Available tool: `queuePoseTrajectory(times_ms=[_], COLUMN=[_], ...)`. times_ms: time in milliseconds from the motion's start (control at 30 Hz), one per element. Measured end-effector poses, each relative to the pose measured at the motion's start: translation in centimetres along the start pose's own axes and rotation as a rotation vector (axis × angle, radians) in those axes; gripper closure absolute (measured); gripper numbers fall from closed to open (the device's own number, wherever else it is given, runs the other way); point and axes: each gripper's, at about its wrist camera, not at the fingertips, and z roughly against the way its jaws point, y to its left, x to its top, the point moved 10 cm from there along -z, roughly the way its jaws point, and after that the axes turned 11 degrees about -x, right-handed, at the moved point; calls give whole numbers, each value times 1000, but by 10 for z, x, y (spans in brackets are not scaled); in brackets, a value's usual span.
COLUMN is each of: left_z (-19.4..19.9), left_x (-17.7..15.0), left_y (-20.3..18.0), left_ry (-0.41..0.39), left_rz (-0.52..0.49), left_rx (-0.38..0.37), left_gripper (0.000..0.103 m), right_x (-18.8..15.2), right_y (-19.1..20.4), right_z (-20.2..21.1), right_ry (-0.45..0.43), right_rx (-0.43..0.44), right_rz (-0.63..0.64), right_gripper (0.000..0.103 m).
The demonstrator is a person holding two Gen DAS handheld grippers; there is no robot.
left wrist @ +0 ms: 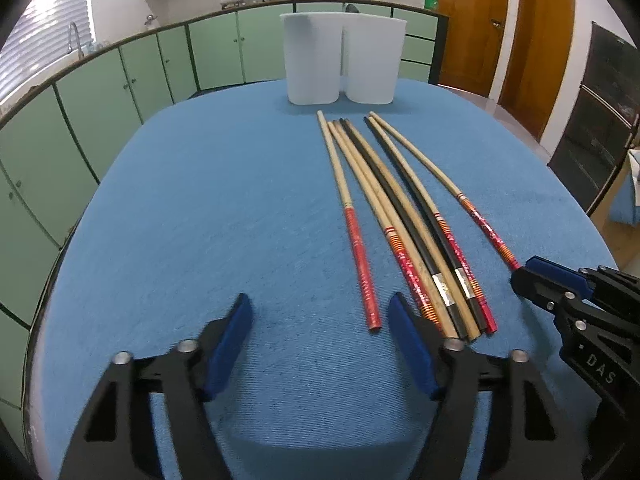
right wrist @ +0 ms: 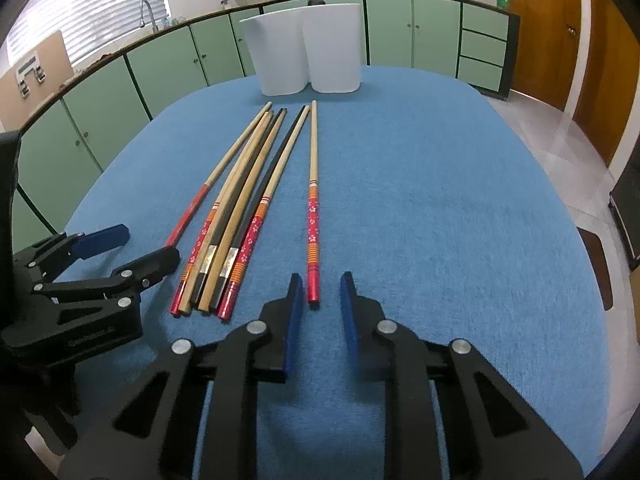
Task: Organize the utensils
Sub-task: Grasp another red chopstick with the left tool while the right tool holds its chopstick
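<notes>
On the blue table (left wrist: 200, 200) lie chopsticks (left wrist: 400, 216) near two white cups (left wrist: 342, 60). Both the left tongs (left wrist: 320, 312) and right tongs (right wrist: 318, 292) are apart, holding nothing.

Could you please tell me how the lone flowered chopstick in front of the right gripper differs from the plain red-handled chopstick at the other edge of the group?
The flowered chopstick has white blossoms and orange bands on its red handle; the plain red-handled chopstick is solid red there. The flowered one lies apart from the bundle, while the plain one angles in so its tip nears the others. Both have pale wooden shafts, lie flat on the blue cloth and point toward the white holder.
</notes>
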Motion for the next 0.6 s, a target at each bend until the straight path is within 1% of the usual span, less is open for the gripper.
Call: queuePoseTrajectory(times_ms=[67, 100, 133, 167, 200, 267, 333, 433, 600], left_z=[1, 1, 1, 1, 1, 2, 3, 8, 40], left_x=[0, 0, 0, 0, 1, 1, 1, 2, 20], left_y=[-3, -4, -6, -7, -7, -5, -2, 0, 1], left_ry=[-5, -9, -12, -14, -15, -19, -24, -29, -95], left_rz=[0, 0, -2, -4, -2, 16, 42, 46, 12], left_rx=[-12, -21, -28, -29, -32, -45, -68, -67, -47], left_gripper=[58, 63, 73, 81, 84, 97, 97, 97, 97], right_x=[0, 0, 0, 1, 1, 1, 1, 4, 24], right_y=[0, 1, 1, 2, 2, 1, 1, 1, -4], right_z=[0, 0, 0, 0, 0, -1, 1, 6, 31], right_ry=[-1, -2, -2, -2, -2, -1, -2, -12, -64], right_rx=[-8, -14, -16, -16, -16, -14, -8, -5, 2], right_rz=[5, 9, 13, 17, 18, 17, 14, 15, 19], right_gripper=[87, 89, 93, 95, 98, 98, 98, 98, 98])
